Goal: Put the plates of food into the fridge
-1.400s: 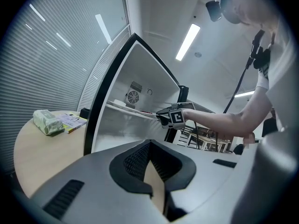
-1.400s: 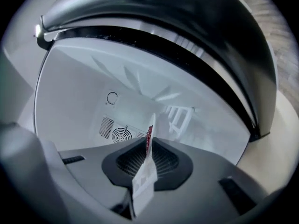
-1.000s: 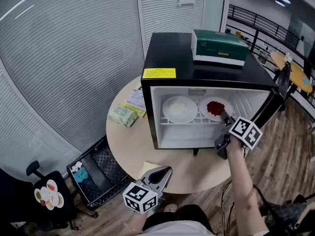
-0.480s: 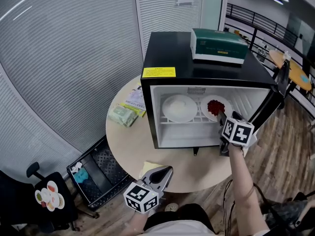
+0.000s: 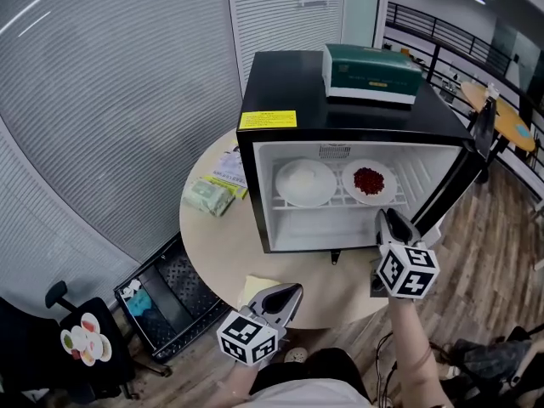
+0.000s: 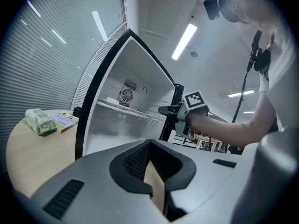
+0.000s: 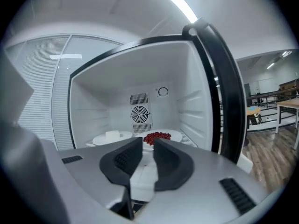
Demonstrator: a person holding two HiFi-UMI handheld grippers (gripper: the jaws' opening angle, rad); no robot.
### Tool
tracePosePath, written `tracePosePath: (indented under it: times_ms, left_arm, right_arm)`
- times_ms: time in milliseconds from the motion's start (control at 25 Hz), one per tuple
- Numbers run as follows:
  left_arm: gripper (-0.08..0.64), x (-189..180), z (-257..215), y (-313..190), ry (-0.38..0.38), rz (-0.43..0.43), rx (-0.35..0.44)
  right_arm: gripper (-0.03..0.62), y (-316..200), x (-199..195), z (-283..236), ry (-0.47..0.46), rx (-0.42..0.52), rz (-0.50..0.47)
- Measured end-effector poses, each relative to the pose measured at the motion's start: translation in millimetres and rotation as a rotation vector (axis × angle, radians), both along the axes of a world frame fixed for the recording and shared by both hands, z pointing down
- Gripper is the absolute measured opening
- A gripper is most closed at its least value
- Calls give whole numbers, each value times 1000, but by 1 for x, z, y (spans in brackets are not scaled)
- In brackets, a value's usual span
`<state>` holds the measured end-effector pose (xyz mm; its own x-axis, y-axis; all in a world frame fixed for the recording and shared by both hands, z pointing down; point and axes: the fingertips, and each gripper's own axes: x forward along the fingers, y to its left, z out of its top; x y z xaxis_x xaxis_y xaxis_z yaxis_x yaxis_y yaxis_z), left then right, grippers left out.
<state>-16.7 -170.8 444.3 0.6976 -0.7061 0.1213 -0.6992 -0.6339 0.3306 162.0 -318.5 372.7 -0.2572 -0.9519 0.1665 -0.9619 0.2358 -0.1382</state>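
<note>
Okay, both plates sit side by side on the fridge point(image 5: 280, 83) shelf: white-food plate point(image 5: 285, 189) on the left, red-food plate point(image 5: 389, 187) on the right. The right gripper point(image 5: 387, 218) hangs just outside the fridge's open front, its jaws just closing, narrowly apart, with nothing between them. The left gripper point(image 5: 289, 291) hangs low over the table point(image 5: 212, 236) edge, jaws closed and empty.

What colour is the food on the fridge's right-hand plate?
Dark red food, on a white plate; clearest in the head view.
</note>
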Motion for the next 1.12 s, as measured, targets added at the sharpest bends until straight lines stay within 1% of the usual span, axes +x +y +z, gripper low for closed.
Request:
tracePosePath:
  times_ms: [40,160,240,360,520,720,920,1120]
  left_arm:
    - [5,3,-1,0,-2,6,2]
    - [5,12,-4,2,-11,28,16]
    - [5,19,-6,4,-15,47,24]
    - [5,33,-7,7,-15,79,30]
    - [5,50,-9,13,-19,116,43]
    - [5,62,-13,18,-25,128,75]
    - [5,72,-20,25,-14,149,112]
    - [3,73,-22,28,-37,147,139]
  right_arm:
    - [41,10,-4,2,-15,9,-17]
    - [9,38,-17,14,-48,-2,-86]
    - [8,57,-23,27,-26,-22,-113]
    - [8,90,-29,48,6,-48,-121]
    - [8,138,-34,83,13,-88,-112]
    - [8,187,-37,134,-3,-183,-106]
    - [8,216,-37,162,-49,-250,-71]
    - [8,220,-37,164,-52,-258,-75]
